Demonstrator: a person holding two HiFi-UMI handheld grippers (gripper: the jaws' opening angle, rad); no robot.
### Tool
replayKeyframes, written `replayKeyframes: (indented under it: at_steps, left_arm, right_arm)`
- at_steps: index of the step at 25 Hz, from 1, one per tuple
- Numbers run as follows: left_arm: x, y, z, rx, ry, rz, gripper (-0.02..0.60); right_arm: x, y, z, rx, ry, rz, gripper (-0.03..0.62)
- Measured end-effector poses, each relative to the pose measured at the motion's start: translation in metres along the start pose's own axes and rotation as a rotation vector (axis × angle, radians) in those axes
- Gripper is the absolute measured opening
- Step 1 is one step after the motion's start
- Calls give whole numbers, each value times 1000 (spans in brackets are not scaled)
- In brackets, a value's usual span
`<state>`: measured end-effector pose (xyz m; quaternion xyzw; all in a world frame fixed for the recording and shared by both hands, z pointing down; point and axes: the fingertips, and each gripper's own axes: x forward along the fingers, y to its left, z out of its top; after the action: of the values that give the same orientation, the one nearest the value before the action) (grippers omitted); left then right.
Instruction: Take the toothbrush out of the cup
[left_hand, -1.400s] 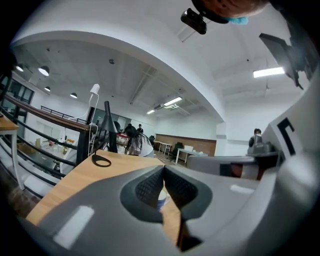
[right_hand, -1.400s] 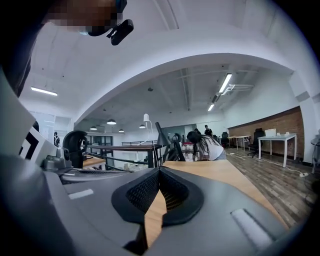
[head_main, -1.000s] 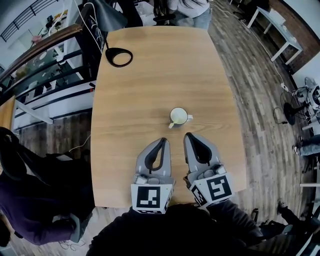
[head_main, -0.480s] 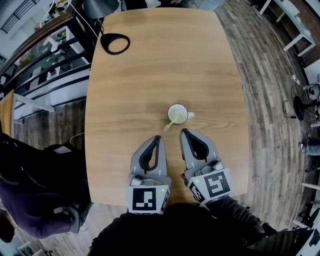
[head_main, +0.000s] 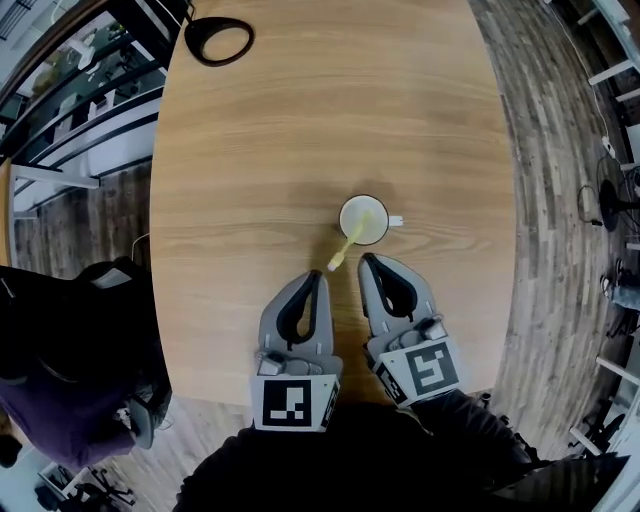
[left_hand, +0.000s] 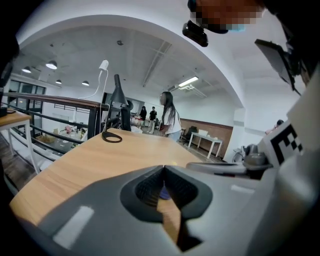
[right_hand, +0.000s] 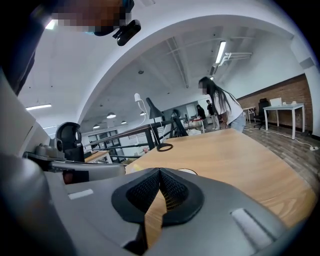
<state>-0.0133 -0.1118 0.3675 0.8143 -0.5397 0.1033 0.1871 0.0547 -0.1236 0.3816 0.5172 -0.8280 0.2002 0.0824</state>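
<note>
Wood planks floor the room around one long pale wooden table (head_main: 260, 150), seen from above in the head view. At the far left edge sits one person in dark purple clothes (head_main: 45, 400), just beside the table's side. On the table's far left corner lies one black ring-shaped lamp base (head_main: 218, 40), well apart from everything else.

Two grippers reach over the near edge, side by side and each carrying one marker cube. The left gripper (head_main: 317, 276) has its jaws pressed together at the tips, with nothing between them; the left gripper view shows the tips (left_hand: 163, 168) meeting and only bare table through the loop behind them.

Just right of that gripper's tips is the free end of the one yellow-green toothbrush (head_main: 347, 247). It stands in the single white cup (head_main: 364, 219), tilted, with its end leaning out over the rim toward the near left. The cup sits upright near the table's middle, its handle pointing right.

The right gripper (head_main: 368, 259) lies just near of the cup, its tips close to it but apart. Its jaws are likewise closed on nothing, and the right gripper view shows the tips (right_hand: 160, 170) together with the cup's rim (right_hand: 186, 171) just beyond.

On the floor at the far right stands one fan (head_main: 608, 190).
</note>
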Motion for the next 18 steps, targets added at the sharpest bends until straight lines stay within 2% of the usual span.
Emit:
replayKeyframes:
  at_steps: [7, 18]
  left_arm:
    - [7, 11, -7, -15, 17, 10, 8]
    - [16, 15, -14, -34, 38, -9, 8]
  right_arm:
    - [10, 2, -12, -8, 34, -5, 3]
    - [21, 6, -16, -106, 86, -30, 126]
